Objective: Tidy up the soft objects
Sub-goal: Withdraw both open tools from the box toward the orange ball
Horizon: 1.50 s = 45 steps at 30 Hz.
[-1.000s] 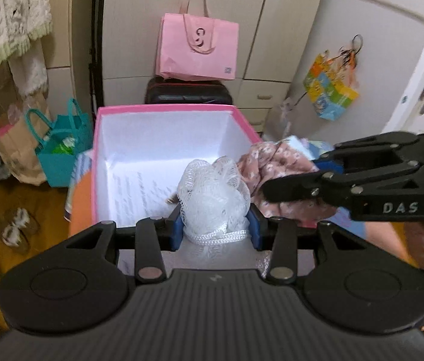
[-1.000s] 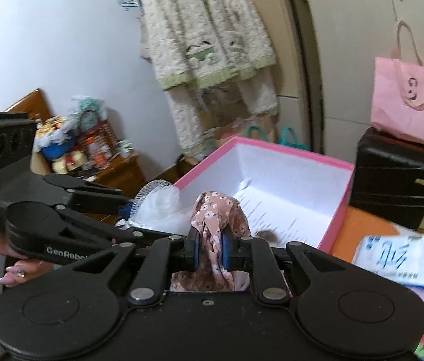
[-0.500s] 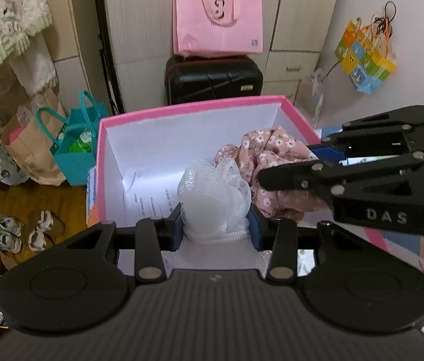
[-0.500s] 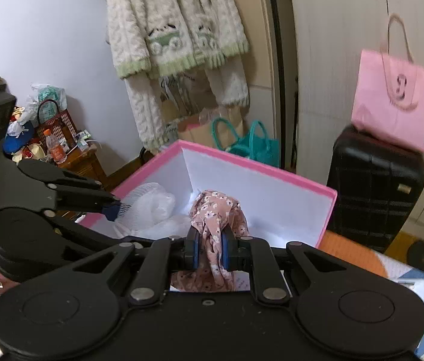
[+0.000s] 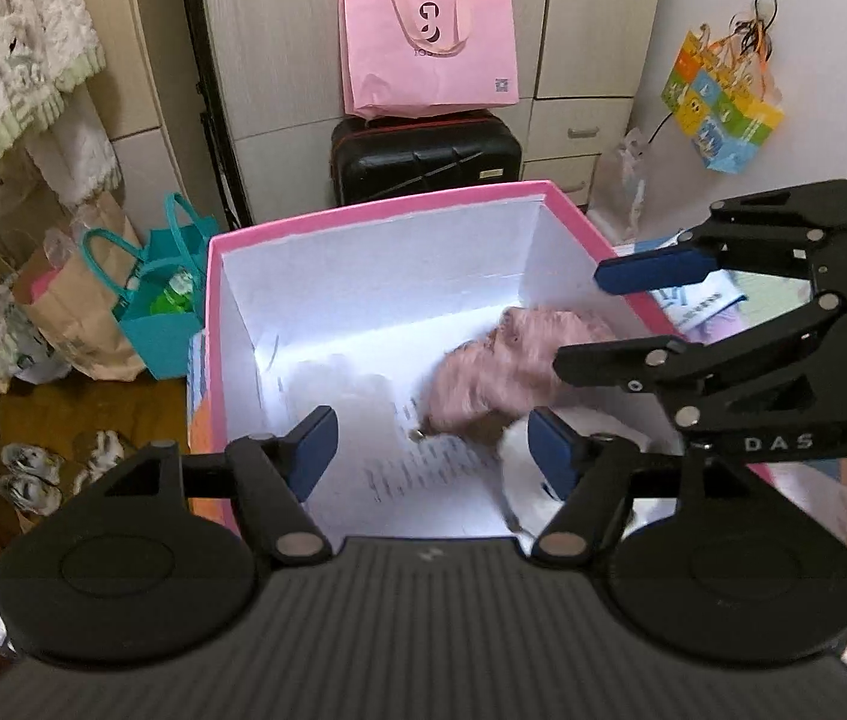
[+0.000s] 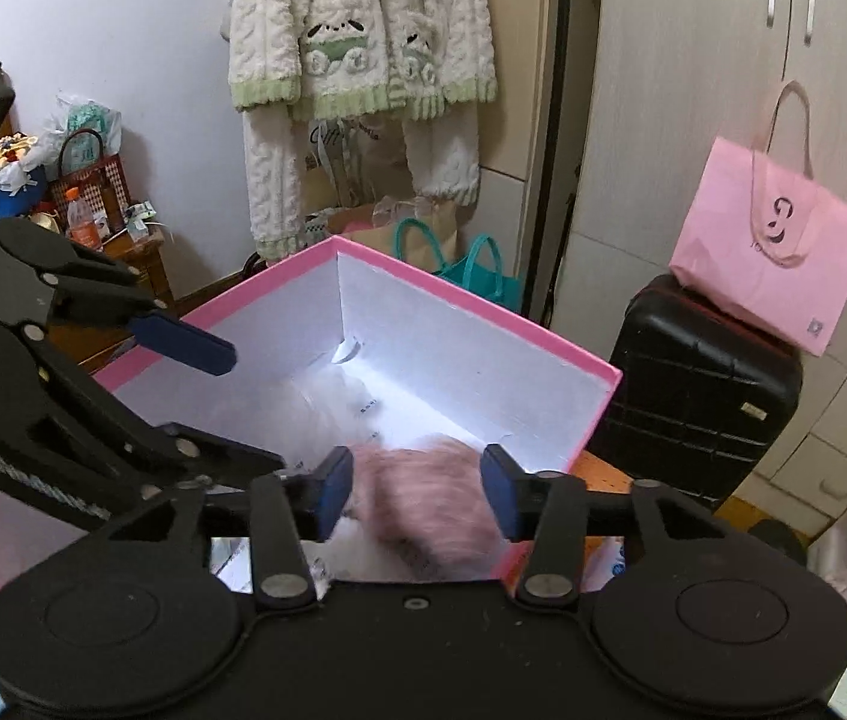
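Dropping is the step in hand, and both soft things are blurred with motion inside the box: the crumpled pink floral cloth (image 6: pixel 423 504) lies between the parting blue pads of the right gripper (image 6: pixel 417 492) with clear gaps on both sides, free of the pads as far as the blur lets me judge, and the white mesh bath pouf (image 5: pixel 519 450) shows only as a pale smear low in the box, partly behind the left gripper's right pad. In the left wrist view the cloth (image 5: pixel 519 360) sits toward the right wall of the pink-rimmed white cardboard box (image 5: pixel 363 222), above a printed sheet of paper (image 5: pixel 423 468) on the floor of the box. The left gripper (image 5: pixel 432 450) has nothing between its pads; its jaws are opening, as are those of the right one. To finish this well, I would judge that each hand should let its jaws spread fully before it lifts, so that no fold of cloth or loop of mesh catches on a pad and gets dragged back over the rim. Both grippers hang close together over the same box, so they should lift straight up and apart rather than cross. Beyond the box stand a black hard-shell suitcase (image 5: pixel 423 156) and a pink paper carrier bag (image 5: pixel 429 48), well clear of the work.
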{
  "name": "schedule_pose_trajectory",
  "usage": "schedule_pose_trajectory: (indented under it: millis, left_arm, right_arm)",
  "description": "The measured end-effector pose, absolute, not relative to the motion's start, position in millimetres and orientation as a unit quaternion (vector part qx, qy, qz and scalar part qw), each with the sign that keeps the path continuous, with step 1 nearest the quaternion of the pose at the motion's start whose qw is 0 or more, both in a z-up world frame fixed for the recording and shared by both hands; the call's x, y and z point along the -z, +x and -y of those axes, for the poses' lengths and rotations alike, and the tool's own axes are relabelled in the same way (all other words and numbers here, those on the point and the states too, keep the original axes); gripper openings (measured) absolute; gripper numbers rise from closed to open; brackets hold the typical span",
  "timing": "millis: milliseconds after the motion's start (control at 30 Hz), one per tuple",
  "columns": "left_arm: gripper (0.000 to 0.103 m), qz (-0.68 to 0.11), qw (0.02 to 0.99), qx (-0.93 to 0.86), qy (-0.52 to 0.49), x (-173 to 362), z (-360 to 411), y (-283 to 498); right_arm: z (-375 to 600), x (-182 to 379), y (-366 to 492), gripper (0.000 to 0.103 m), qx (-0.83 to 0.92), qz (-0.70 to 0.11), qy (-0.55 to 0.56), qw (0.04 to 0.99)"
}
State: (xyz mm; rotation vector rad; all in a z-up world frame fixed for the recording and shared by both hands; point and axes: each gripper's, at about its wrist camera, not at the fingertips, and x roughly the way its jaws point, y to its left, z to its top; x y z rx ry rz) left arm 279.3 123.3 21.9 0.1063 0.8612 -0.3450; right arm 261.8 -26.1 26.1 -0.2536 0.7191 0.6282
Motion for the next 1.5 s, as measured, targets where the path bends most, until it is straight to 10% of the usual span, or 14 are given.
schedule_pose_trajectory:
  millis: [1500]
  left_arm:
    - [0.095,-0.351,0.885,0.281,0.124,-84,-21,91]
  right_arm:
    - [168,-67,60,0.072,-0.280,-0.263,-0.125,0.915]
